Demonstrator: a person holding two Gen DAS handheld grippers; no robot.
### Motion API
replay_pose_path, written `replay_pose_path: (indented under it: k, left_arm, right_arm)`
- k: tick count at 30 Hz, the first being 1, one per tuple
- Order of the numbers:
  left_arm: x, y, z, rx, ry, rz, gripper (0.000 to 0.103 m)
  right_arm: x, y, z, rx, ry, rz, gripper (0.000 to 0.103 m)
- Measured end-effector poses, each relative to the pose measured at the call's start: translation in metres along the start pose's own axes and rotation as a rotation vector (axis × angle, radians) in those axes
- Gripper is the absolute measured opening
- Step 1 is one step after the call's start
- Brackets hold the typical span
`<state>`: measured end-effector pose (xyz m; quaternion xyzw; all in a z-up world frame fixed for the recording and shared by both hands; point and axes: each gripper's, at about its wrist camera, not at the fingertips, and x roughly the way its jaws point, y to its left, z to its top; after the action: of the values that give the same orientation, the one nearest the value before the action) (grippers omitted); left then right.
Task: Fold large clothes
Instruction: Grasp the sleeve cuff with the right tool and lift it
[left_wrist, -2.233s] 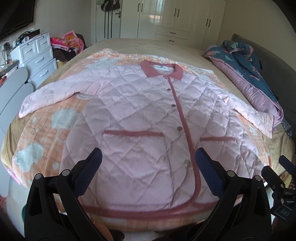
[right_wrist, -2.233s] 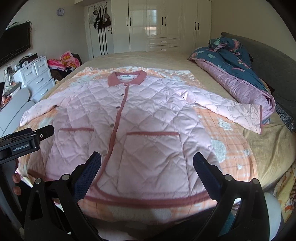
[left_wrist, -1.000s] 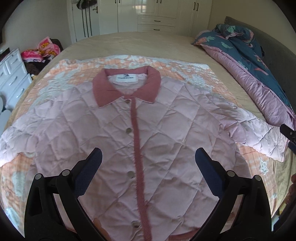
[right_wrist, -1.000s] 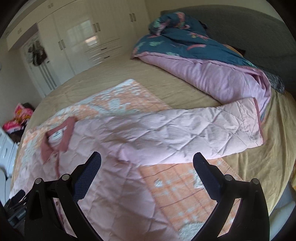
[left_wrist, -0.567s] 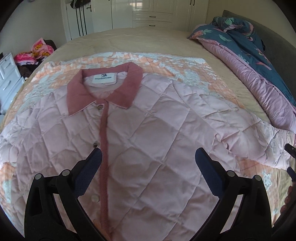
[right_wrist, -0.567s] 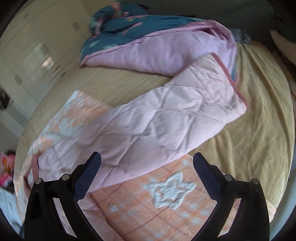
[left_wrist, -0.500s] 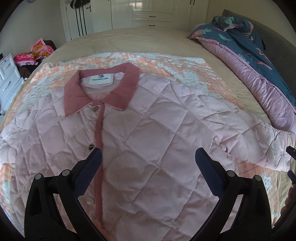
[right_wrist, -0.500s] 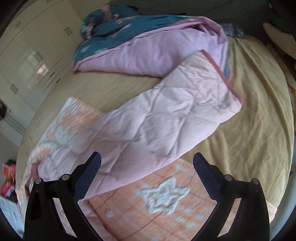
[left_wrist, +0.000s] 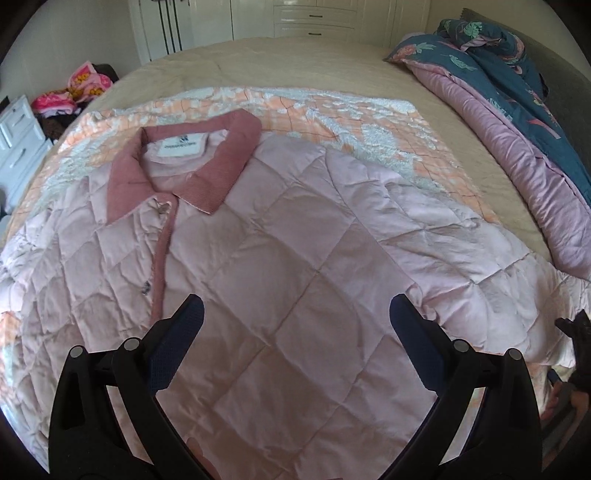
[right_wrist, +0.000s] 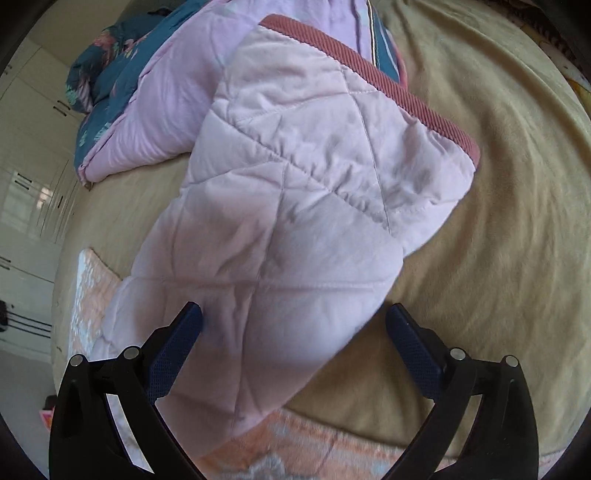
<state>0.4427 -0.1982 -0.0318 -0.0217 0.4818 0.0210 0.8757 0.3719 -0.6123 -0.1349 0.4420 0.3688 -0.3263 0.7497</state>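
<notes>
A pink quilted jacket (left_wrist: 280, 236) with a dusty-red collar (left_wrist: 184, 162) lies flat, front up, on the bed. My left gripper (left_wrist: 293, 314) is open and empty, hovering above the jacket's chest, right of the button placket. The jacket's sleeve (right_wrist: 295, 206) with its red cuff (right_wrist: 373, 70) fills the right wrist view, stretched toward the quilt. My right gripper (right_wrist: 293, 314) is open and empty, close above the sleeve's lower part, fingers on either side of it. It also shows at the right edge of the left wrist view (left_wrist: 576, 343).
An orange and white patterned blanket (left_wrist: 332, 114) lies under the jacket on the beige bed sheet (right_wrist: 480, 221). A rolled teal and lilac quilt (left_wrist: 517, 110) lies along the bed's right side, against the cuff. White drawers (left_wrist: 14, 136) stand left; wardrobes behind.
Both grippers have moved in from the bed's foot. The left one slid right over the chest. The right one swung to the sleeve and came down close over it.
</notes>
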Motion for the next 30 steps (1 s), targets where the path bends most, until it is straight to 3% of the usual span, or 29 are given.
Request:
replay_pose_path:
  k: [4,6,7,8,11,13,19,24,30]
  left_arm:
    - [0.001,0.004,0.001,0.011,-0.008,-0.001,0.094]
    - [0.003,0.008,0.002,0.020,-0.014,-0.005,0.094]
    - [0.004,0.010,0.004,0.034,-0.017,0.000,0.094]
    - [0.006,0.012,0.006,0.044,-0.017,0.004,0.094]
    - [0.005,0.021,0.010,0.043,-0.033,-0.004,0.094]
    - [0.002,0.029,0.014,0.038,-0.045,-0.020,0.094]
    - [-0.013,0.050,0.021,0.023,-0.071,-0.040,0.094]
    - [-0.029,0.074,0.026,0.018,-0.108,-0.030,0.094]
    - [-0.045,0.111,0.027,-0.006,-0.128,-0.022,0.094]
  right_arm:
    - [0.007,0.007,0.007,-0.014,-0.056,0.003,0.098]
    - [0.006,0.002,0.010,0.000,-0.082,0.016,0.089]
    - [0.005,-0.001,0.011,0.013,-0.093,0.032,0.081]
    - [0.002,-0.005,0.012,0.032,-0.109,0.055,0.067]
    - [-0.006,-0.012,0.015,0.053,-0.135,0.128,0.036]
    - [-0.016,-0.012,0.015,0.046,-0.164,0.164,0.028]
    - [-0.064,0.019,0.011,-0.021,-0.278,0.302,0.020]
    - [-0.111,0.060,0.000,-0.149,-0.318,0.437,0.017]
    - [-0.164,0.112,-0.025,-0.317,-0.383,0.540,0.016]
